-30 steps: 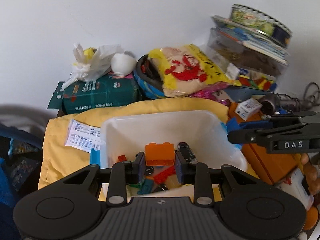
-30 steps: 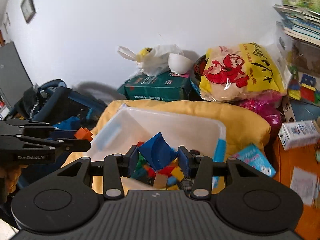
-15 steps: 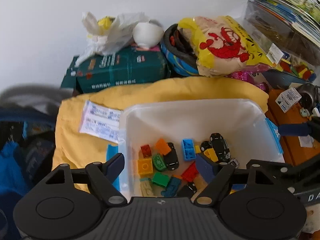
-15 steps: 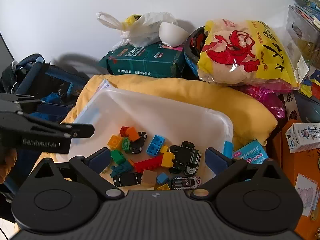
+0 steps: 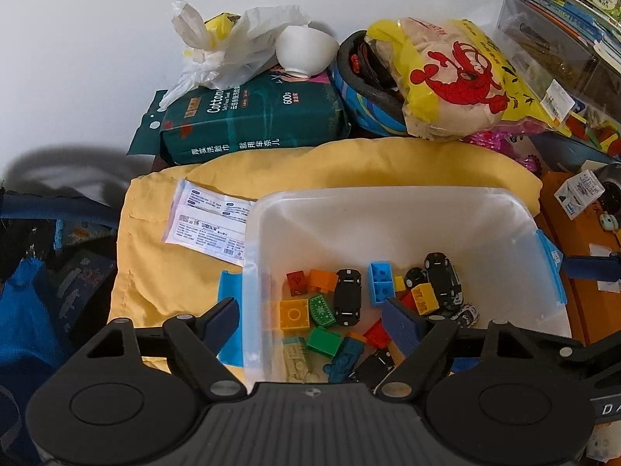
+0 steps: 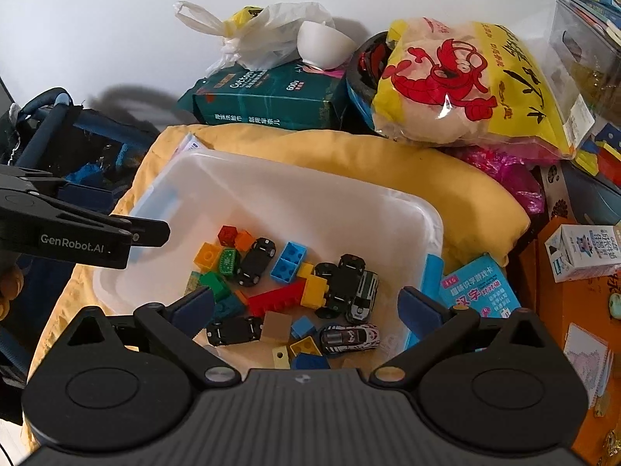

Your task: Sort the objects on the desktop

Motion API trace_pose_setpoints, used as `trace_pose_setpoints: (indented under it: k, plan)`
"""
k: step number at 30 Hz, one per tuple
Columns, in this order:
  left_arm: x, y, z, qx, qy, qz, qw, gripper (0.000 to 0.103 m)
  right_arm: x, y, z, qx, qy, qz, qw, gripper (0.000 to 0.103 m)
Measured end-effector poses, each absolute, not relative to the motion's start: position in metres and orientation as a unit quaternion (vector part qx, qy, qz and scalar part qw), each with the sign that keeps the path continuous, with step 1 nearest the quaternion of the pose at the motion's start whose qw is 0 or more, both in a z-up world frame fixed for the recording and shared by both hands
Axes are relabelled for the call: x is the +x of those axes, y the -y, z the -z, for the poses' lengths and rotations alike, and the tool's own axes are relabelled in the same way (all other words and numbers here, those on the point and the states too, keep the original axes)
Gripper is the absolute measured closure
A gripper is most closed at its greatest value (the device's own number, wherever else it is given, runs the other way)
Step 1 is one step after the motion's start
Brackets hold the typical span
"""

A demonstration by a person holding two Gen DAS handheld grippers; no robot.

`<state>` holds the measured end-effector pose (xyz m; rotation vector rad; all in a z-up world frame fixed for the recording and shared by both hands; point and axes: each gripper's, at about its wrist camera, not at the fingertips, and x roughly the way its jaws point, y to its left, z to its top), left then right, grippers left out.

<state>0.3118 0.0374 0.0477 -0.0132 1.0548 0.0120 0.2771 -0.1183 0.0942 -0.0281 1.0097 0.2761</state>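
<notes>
Both grippers hang wide open over the translucent white plastic bin, and their jaws have just been opening, with nothing between the pads now. The left gripper straddles the bin's near-left wall; the right gripper spans the toys at its near end.

Inside, the haul so far: a jumble of small plastic building bricks and toy cars on the bin floor. I count at least a dozen bricks, among them a light-blue four-stud brick, a long red brick and a yellow square brick. About six toy cars, mostly black, one black car lying alone, and a silver racing car nearest the right camera. Some pieces overlap, so counts are rough.

By the look of it, sorting is well under way, but plenty is left. The bin rests on a yellow cushion with a printed sachet beside it. Behind: a green tissue pack, one white bowl, a yellow lobster-print bag.
</notes>
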Motion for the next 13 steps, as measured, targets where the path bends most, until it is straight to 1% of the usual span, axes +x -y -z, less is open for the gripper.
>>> trace_pose_setpoints:
  k: [6,10,13]
  plan:
    - [0.311,-0.032,-0.046,0.003,-0.502,-0.006,0.865,0.02,0.275,0.119,-0.094,-0.021,-0.483,-0.13,0.866,0.0]
    - [0.306,-0.03,-0.048,0.008,-0.479,-0.004,0.878,0.02,0.271,0.119,-0.092,-0.022,-0.48,-0.129,0.867,0.0]
    - [0.306,-0.027,-0.049,0.01,-0.477,-0.002,0.879,0.02,0.266,0.12,-0.088,-0.025,-0.481,-0.127,0.867,0.0]
